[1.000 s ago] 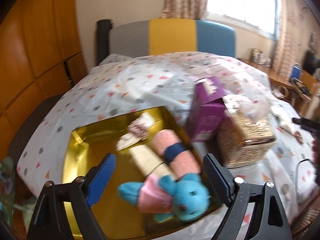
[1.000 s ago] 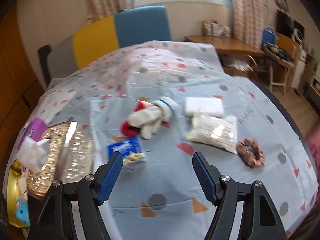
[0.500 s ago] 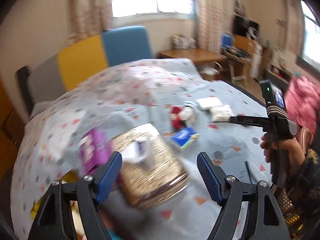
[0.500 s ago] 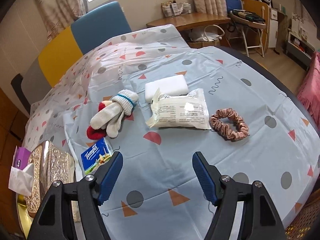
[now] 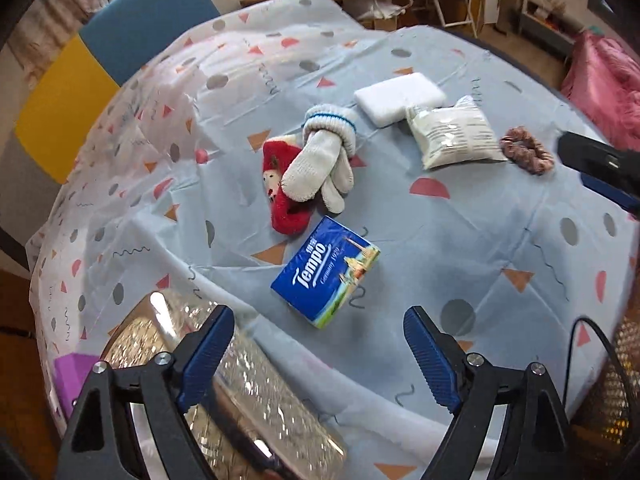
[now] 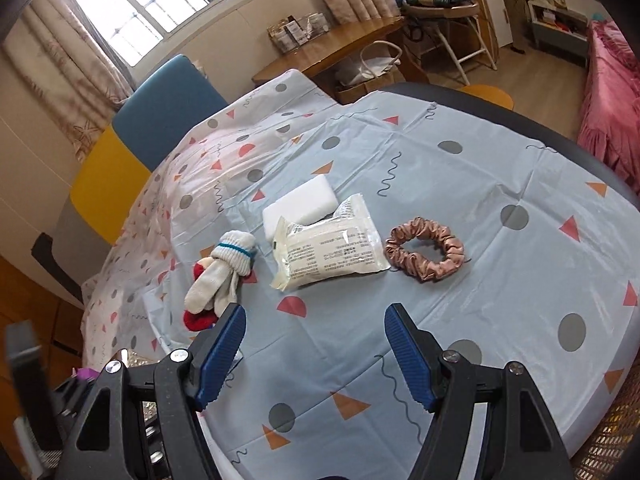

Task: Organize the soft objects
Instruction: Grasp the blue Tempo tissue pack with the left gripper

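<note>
The left tongs hang above the near part of the tabletop, which is covered with a pale blue cloth printed with dots and triangles; their blue-padded jaws have just been opening and stand spread wide with nothing between them. Just beyond their tips lies a blue Tempo tissue packet, flat on the cloth. Past it, a white knitted glove with a blue-striped cuff lies on top of a red knitted soft toy, the two touching. Farther off sits a white rectangular sponge block, with a crinkled white plastic wipes pouch touching its near corner, and a pink satin scrunchie lies just beside the pouch. Under the left jaw a shiny gold-patterned box shows, blurred, with a purple box at its far side. The right tongs hover over bare cloth, jaws likewise spread and empty, with the pouch and scrunchie ahead of them and the glove off to their left. In the left wrist view, part of the right tongs shows at the right edge near the scrunchie.
</note>
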Motion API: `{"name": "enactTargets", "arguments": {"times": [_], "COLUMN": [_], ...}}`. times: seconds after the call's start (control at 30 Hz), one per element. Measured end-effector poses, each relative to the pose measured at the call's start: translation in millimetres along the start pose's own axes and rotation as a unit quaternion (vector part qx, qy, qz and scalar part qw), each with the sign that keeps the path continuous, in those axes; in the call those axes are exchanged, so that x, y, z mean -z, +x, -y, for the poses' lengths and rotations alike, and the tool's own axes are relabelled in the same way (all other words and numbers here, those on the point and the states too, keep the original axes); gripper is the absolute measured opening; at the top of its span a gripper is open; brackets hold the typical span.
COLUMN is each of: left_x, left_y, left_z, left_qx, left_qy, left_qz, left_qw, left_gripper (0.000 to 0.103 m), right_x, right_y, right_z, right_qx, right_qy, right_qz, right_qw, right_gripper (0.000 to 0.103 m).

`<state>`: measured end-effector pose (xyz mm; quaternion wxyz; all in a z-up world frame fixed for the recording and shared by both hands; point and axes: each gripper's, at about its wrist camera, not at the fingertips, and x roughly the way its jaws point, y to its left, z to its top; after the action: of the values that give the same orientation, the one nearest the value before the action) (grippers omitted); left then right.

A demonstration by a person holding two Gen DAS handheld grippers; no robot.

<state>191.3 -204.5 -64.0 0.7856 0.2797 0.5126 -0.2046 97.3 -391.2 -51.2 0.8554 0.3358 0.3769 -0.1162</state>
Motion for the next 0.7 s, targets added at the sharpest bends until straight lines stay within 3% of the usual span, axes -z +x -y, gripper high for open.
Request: {"name": "enactTargets", "arguments": {"times": [0.17, 0.47, 0.5, 0.57, 0.7], "left_x": [-19, -41, -41, -39, -26], "left_y": [30, 72, 76, 83, 73], "left_z": [8, 8, 8, 12, 23], "left_qx": [-0.012, 0.000, 0.008, 0.022, 0.057], "left_qy": [0.034, 0.028, 0.023, 0.022, 0.025], "left_qz": [-0.030, -0.087, -0.094, -0.103, -0.084], "left_qw": [0.9989, 0.9958, 0.9953, 0.9942, 0.9946], "left_gripper": [0.088, 0.089, 0.087, 0.066, 0.062], "right_x": [1, -4, -5, -6, -8], "right_y": [3, -3, -4, -5, -4], "right_z": [-1, 15, 18, 24, 32], "right_qx": [-0.013, -0.025, -0.025, -0.025, -0.023], "right_qy": [0.001, 0.041, 0.048, 0.061, 0.079], "right_qz": [-0.014, -0.005, -0.003, 0.000, 0.003], "right_qw": [1.000, 0.999, 0.998, 0.998, 0.997], "right_gripper": [0.073, 0.073, 0.073, 0.073, 0.073]}}
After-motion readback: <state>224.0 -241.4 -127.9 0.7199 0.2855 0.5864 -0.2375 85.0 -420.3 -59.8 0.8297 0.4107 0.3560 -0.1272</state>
